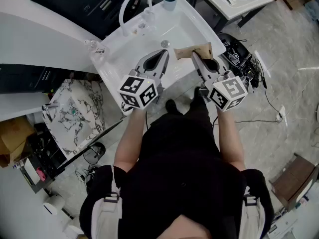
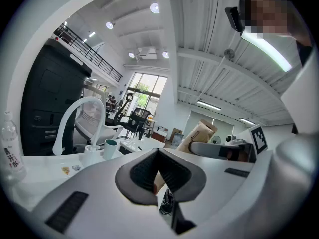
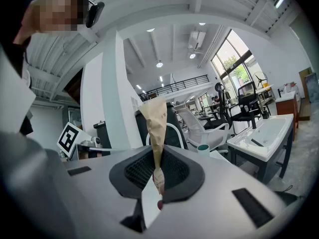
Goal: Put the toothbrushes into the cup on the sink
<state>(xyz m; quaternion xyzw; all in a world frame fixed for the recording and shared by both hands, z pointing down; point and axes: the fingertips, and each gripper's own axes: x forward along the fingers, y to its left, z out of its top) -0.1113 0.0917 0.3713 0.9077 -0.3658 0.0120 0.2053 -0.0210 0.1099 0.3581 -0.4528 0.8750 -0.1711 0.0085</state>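
Right gripper (image 3: 157,182) clamps tan packet (image 3: 155,126), long axis upright.

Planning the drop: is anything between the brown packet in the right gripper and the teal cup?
Nothing visible. Only bare sink lies between the brown packet and the teal cup; the faucet arches beside the cup, off that line.

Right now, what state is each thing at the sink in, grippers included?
Right gripper: shut on the brown paper packet, held over the sink.
Left gripper: shut, empty.
Cup: upright on the sink's back corner.
Faucet: no water seen running.
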